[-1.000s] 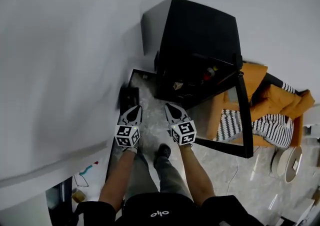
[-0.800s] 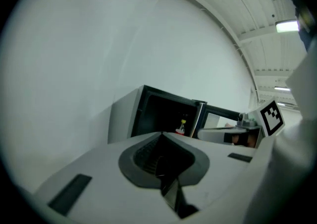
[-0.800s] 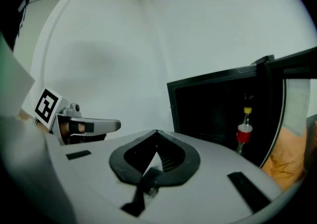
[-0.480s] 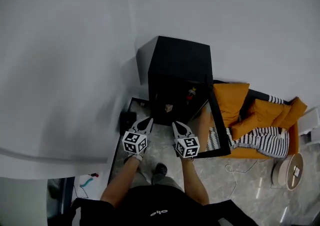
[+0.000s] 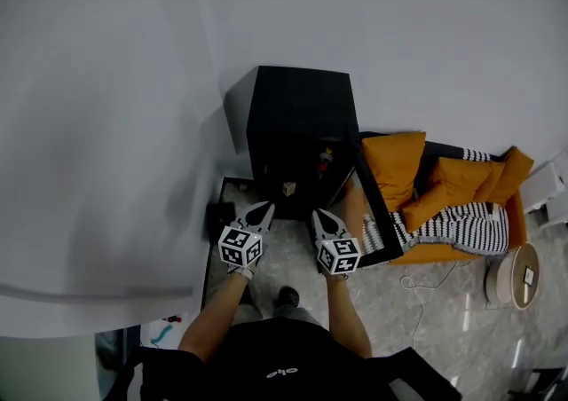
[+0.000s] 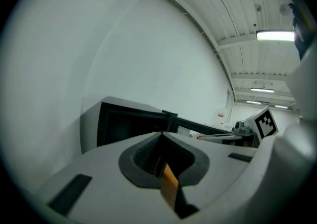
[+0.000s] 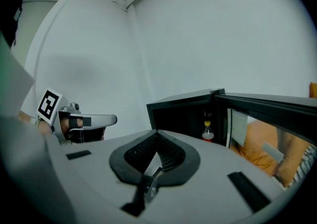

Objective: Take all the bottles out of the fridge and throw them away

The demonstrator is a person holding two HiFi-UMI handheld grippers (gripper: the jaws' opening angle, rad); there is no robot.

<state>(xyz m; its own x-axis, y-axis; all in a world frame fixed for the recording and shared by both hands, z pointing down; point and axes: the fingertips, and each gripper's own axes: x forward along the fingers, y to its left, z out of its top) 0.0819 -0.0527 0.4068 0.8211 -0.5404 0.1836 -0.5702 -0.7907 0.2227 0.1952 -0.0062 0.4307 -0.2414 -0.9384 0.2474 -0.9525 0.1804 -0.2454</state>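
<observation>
Fridge (image 5: pixel 297 111): small, black, on the floor against the wall, door (image 5: pixel 371 204) swung open. One bottle (image 7: pixel 207 131) upright inside, at the hinge-side edge; yellow cap, red label.

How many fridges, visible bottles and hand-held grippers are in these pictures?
fridge: 1
bottle, yellow cap, inside the fridge: 1
hand-held gripper: 2, left and right, both shut and empty
Total: 4

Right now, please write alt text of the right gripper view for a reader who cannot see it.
The right tool, shut and empty, faces a black fridge with its door open; a yellow-capped bottle stands inside.
</observation>
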